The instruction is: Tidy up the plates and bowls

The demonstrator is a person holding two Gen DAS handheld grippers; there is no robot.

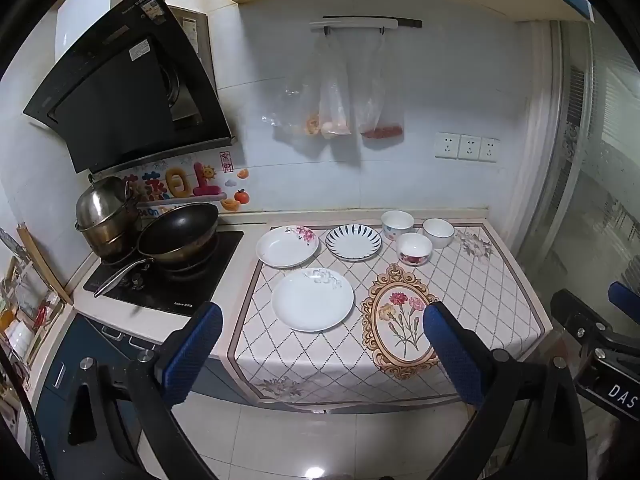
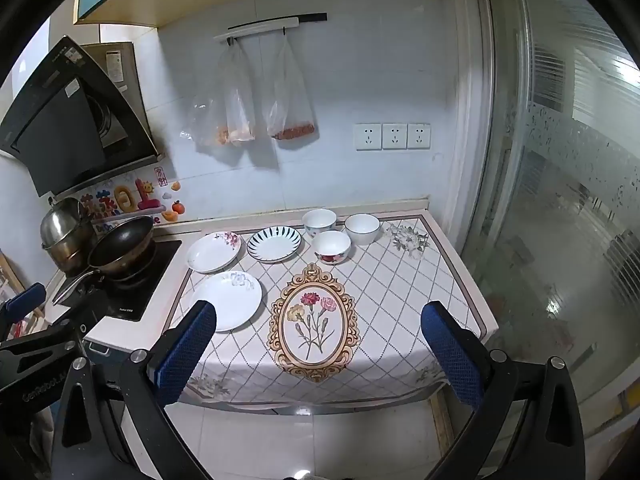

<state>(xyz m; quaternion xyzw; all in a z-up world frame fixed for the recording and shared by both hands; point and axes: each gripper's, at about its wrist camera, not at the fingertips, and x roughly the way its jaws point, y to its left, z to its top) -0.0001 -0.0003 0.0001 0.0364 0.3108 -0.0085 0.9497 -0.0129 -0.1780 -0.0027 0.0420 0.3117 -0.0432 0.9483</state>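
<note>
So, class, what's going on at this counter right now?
Nothing is being handled yet. The left gripper and right gripper both hang open in front of the counter. On the patterned cloth lie three plates and three bowls, all separate, none stacked.

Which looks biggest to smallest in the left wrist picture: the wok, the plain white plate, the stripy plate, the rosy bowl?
1. Wok
2. Plain white plate, though it sits nearest the camera, which helps
3. Stripy plate
4. Rosy bowl

Wok and white plate look close in width, so that order is unsure.
</note>
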